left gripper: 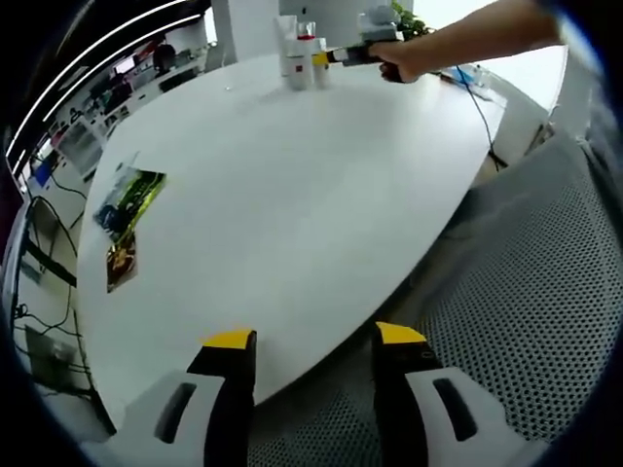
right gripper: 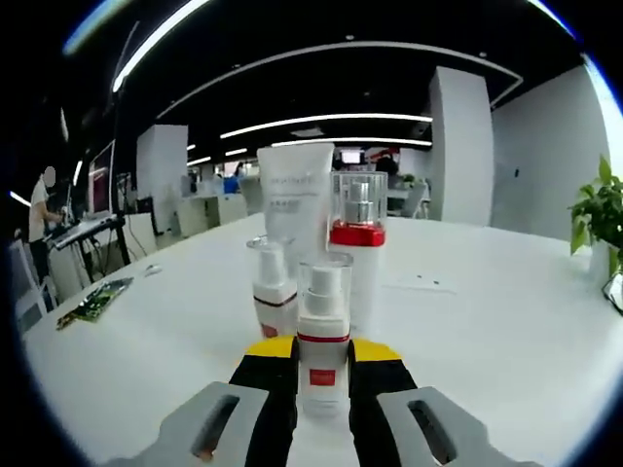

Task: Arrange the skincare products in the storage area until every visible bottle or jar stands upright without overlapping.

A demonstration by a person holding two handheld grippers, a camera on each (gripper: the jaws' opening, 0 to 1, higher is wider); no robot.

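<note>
In the right gripper view, a small white pump bottle (right gripper: 323, 336) with a clear cap and red label stands upright on the white table (right gripper: 487, 331). My right gripper (right gripper: 323, 348) is shut on its sides. Behind it stand a second small pump bottle (right gripper: 272, 288), a tall white tube (right gripper: 295, 199) and a white bottle with a red collar (right gripper: 357, 255), all upright. In the left gripper view, the same group of products (left gripper: 302, 53) sits at the table's far end, with the right gripper (left gripper: 352, 54) in a person's hand beside it. My left gripper (left gripper: 314, 337) hangs open over the near table edge.
Green printed boards (left gripper: 129, 199) lie on the table's left side, one also seen as a green board (right gripper: 95, 302). A grey mesh chair (left gripper: 531, 311) is under the near edge. A cable (left gripper: 479, 102) trails off the far right. A potted plant (right gripper: 599, 219) stands right.
</note>
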